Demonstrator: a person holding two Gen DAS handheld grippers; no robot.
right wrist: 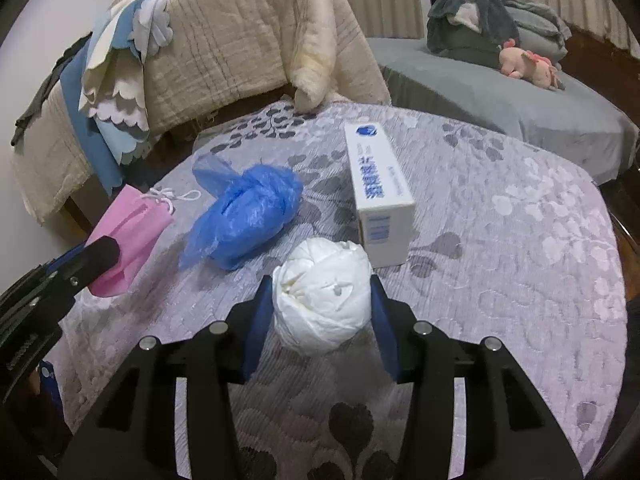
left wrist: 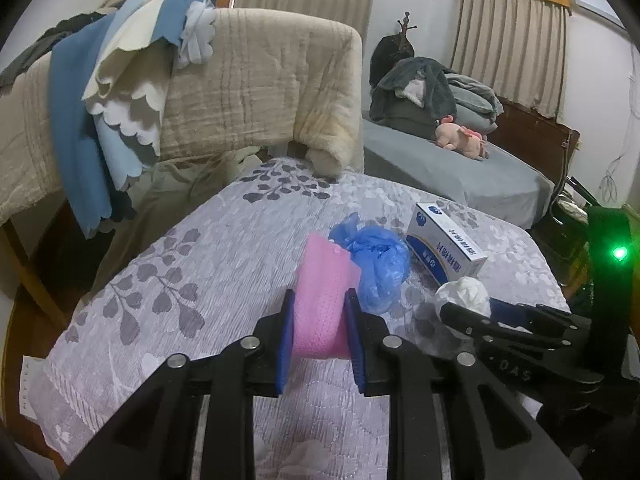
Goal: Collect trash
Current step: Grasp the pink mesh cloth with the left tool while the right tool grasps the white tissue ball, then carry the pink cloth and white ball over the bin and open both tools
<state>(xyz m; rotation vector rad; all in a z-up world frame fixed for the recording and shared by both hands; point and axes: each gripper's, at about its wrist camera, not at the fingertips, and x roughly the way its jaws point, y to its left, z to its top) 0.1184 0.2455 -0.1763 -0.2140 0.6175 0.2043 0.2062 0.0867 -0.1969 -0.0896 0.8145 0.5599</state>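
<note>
On the table with the grey leaf-pattern cloth [right wrist: 500,240], the left gripper [left wrist: 319,312] holds the folded pink face mask [left wrist: 320,300] between its blue pads. The right gripper [right wrist: 322,300] grips the crumpled white paper ball [right wrist: 322,300]. Between them lies the crumpled blue plastic bag [right wrist: 244,216], and the white and blue cardboard box [right wrist: 378,188] lies just behind the ball.

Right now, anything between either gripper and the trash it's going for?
No. The left gripper has the pink mask between its jaws, the right gripper the white wad. No bin is in view.
</note>
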